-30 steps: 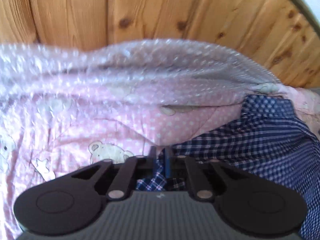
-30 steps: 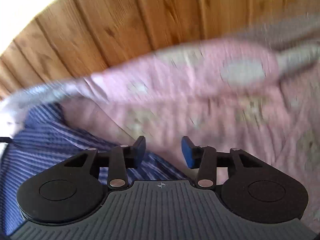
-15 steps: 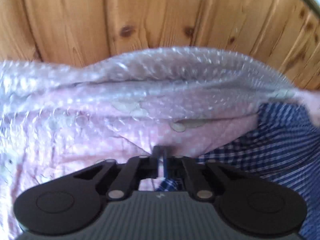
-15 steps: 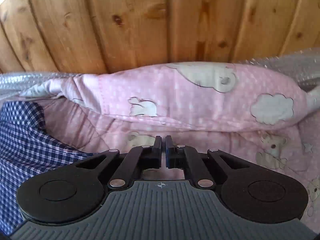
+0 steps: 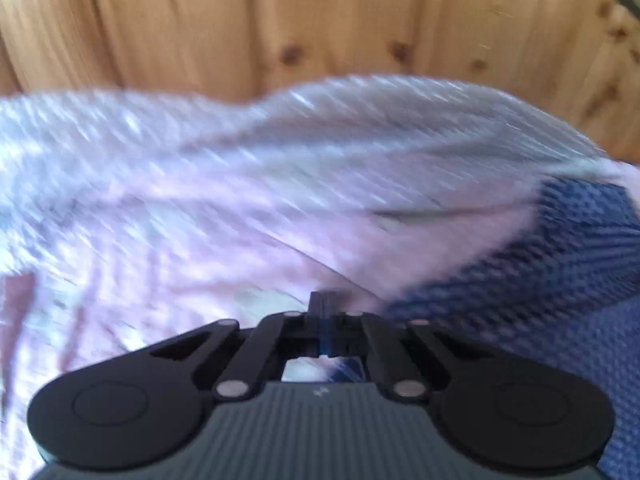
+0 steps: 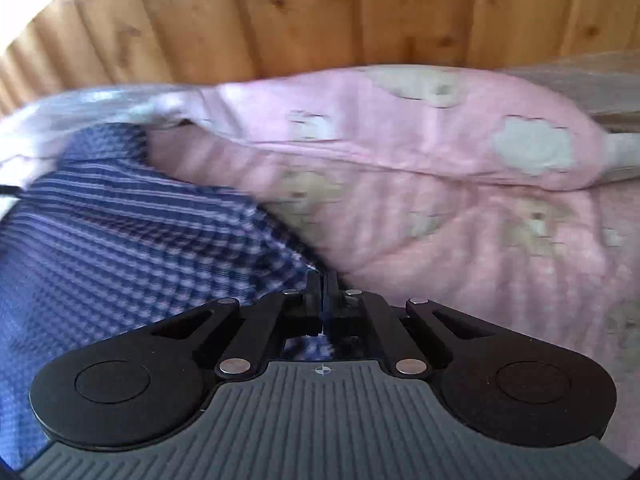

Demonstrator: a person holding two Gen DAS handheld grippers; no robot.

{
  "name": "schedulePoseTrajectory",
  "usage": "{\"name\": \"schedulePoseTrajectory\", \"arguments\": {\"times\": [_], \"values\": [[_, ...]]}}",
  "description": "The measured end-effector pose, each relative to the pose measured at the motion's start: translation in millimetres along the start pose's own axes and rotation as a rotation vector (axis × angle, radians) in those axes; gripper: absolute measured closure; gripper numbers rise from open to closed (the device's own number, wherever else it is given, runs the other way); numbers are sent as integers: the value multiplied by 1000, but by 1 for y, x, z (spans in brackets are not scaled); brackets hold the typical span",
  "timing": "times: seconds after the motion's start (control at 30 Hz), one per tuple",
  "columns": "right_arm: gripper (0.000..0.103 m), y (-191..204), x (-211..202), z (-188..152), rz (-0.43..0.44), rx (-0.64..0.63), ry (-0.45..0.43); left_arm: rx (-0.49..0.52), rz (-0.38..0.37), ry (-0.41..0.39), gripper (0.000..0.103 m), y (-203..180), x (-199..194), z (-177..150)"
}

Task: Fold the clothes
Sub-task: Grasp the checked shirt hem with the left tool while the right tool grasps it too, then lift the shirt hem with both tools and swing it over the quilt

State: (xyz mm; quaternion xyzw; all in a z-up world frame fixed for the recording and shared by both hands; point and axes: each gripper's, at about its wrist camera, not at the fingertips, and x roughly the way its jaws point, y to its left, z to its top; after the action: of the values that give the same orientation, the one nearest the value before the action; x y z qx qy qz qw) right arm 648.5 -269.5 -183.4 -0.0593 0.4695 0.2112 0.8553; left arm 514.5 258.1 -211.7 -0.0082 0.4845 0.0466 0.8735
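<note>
1. since half a second ago the right hand-held gripper (image 6: 322, 300) has shifted onto the navy-and-white checked cotton shirt (image 6: 120, 232), jaws pinched on its edge.
2. the left hand-held gripper (image 5: 323, 312) stays clamped on that shirt's other edge.
3. the shirt lies on the pink teddy-print quilt (image 6: 460, 216).

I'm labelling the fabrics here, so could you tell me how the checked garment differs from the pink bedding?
The checked garment is dark blue with a fine white check; the pink bedding is pale pink with printed animals and clouds. The garment lies on the bedding, and the right gripper pinches its edge; the bedding lies ungripped.
</note>
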Motion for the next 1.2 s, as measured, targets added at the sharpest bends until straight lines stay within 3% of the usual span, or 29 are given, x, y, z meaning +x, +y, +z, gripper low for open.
{"name": "schedulePoseTrajectory", "arguments": {"times": [0.1,0.13,0.2,0.27,0.37,0.43,0.47,0.53,0.6,0.63,0.7,0.73,0.8,0.9,1.1,1.13,1.2], "values": [[103,4,2,4,-47,-20,23,0,-42,20,102,7,0,9],[85,8,-1,6,-87,-44,18,24,-44,7,101,4,-7,9],[64,20,-21,12,-190,-84,-59,72,-79,-19,95,-6,-21,8],[65,35,-42,17,-201,-115,-162,110,-154,-37,86,-21,-33,6],[79,64,-31,31,-26,-126,-137,167,-267,-35,81,-65,-28,8],[89,81,-5,39,73,-123,-79,192,-298,-12,78,-92,-11,9],[89,86,10,41,74,-127,-50,201,-297,1,77,-104,0,8],[92,87,39,45,33,-117,-7,198,-209,22,78,-122,24,8],[95,72,40,44,-17,-60,-31,183,-138,-14,75,-123,27,8],[78,64,34,43,-35,-22,-47,179,-101,-12,75,-122,22,9],[74,46,20,42,-65,54,-79,167,-79,-33,64,-115,5,6],[65,36,4,34,-30,87,-105,150,-107,-50,56,-105,-7,2],[47,17,-28,15,23,127,-133,82,-139,-56,53,-80,-31,-14],[44,-3,-59,-29,3,87,-86,-61,-154,0,51,-37,-57,-48],[47,-39,-83,-122,-174,79,37,-329,-221,66,47,21,-104,-128],[67,-46,-87,-132,-175,68,49,-357,-222,76,47,27,-109,-135],[71,-62,-95,-143,-220,112,52,-396,-214,80,47,37,-112,-143]]}}
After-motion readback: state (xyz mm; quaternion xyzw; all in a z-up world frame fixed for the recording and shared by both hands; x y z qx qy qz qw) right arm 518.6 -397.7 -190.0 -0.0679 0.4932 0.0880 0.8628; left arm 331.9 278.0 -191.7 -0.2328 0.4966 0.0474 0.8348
